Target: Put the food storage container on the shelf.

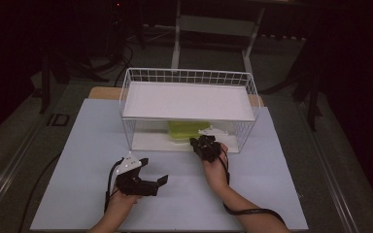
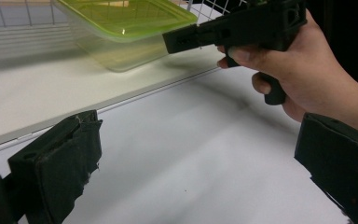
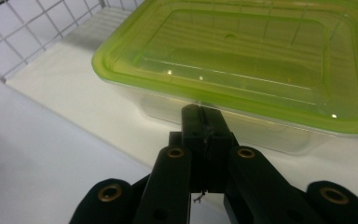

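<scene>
Bench: pale blue-grey sheet (image 1: 92,145) covers the bench top, dark floor around it, room dim beyond.
Left hand: enters from the bottom edge of the high view, wrapped round the left gripper's handle.
Left gripper (image 1: 151,175): low over the bare sheet, nearest the person, jaws spread wide with nothing between them (in the left gripper view the two padded jaws stand far apart at either side, bare sheet in the gap).
Right hand (image 1: 215,171): further forward, at the open front of the basket.
Right gripper (image 1: 197,143): jaws pressed together, nothing clamped between them; tips at the near side wall of the container, just under its lid rim. Contact or a hair apart: cannot tell from the right gripper view.
Container (image 3: 242,70): clear plastic box with a translucent green lid, lid on; sits on the white floor panel of the basket, lower level, right of centre.
Basket (image 1: 138,77): white wire basket at the far half of the bench, open at the front, white shelf panel (image 1: 187,99) across its top above the container.
Behind: white frame legs and cables on the floor past the basket.
</scene>
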### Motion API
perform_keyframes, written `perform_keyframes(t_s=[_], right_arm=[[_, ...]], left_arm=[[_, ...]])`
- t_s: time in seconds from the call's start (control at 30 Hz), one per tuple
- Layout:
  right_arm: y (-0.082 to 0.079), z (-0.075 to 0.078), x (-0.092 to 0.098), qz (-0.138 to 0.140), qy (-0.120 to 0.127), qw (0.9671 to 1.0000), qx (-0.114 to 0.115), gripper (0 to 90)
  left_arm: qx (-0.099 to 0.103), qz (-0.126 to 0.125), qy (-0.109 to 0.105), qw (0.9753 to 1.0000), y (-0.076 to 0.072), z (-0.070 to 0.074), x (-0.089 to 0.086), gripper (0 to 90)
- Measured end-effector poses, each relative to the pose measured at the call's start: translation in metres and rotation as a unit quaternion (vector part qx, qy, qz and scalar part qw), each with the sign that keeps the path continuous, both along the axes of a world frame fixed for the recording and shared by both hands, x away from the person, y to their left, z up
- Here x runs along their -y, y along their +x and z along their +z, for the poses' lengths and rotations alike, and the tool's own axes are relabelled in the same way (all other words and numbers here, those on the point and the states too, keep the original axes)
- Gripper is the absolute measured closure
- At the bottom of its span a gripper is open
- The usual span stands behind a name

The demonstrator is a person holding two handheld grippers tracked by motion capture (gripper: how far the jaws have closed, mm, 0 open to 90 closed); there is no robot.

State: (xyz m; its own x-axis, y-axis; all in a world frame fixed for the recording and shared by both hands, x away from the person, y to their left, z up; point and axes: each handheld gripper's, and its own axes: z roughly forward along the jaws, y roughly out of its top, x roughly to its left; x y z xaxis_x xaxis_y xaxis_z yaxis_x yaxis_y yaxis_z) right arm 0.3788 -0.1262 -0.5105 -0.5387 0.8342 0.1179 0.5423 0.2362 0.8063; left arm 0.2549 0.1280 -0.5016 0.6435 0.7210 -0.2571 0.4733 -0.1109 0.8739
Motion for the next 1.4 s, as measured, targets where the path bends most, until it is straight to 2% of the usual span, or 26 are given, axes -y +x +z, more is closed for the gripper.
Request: perform_keyframes(t_s=[0.1, 0.6, 0.67, 0.93, 1.0, 1.17, 1.27, 1.33, 1.4], right_arm=[[0.007, 0.0, -0.002, -0.006, 0.001, 0.9999, 0.009, 89.7], [0.014, -0.004, -0.008, -0.013, 0.009, 0.9999, 0.004, 88.0], [0.013, -0.004, -0.007, -0.014, 0.017, 0.9998, -0.001, 87.1], [-0.006, 0.008, -0.008, 0.012, 0.01, 0.9995, 0.026, 83.6], [-0.011, 0.011, -0.007, 0.017, 0.016, 0.9994, 0.027, 79.5], [-0.024, 0.018, -0.004, 0.026, 0.017, 0.9984, 0.047, 69.6], [-0.03, 0.021, -0.001, 0.034, 0.024, 0.9981, 0.045, 58.6], [-0.035, 0.023, 0.001, 0.038, 0.03, 0.998, 0.04, 48.9], [-0.04, 0.026, 0.004, 0.042, 0.03, 0.9976, 0.044, 41.5]], left_arm=[[-0.001, -0.001, -0.004, 1.0, 0.0, 0.0, 0.0, 1.1], [0.001, -0.004, 0.001, 1.0, -0.001, -0.001, 0.001, 1.1], [0.002, -0.004, 0.0, 1.0, -0.001, -0.001, 0.0, 1.1], [0.007, -0.004, -0.002, 1.0, -0.001, 0.001, 0.001, 1.1], [0.007, -0.002, 0.0, 1.0, -0.002, 0.0, 0.002, 1.1], [0.01, -0.004, -0.002, 0.9999, -0.003, 0.002, 0.004, 1.1], [0.013, -0.009, -0.003, 0.9999, -0.002, 0.002, 0.005, 1.1], [0.019, -0.01, 0.004, 0.9998, -0.003, 0.002, 0.007, 1.1], [0.022, -0.014, 0.005, 0.9997, -0.003, 0.002, 0.008, 1.1]])
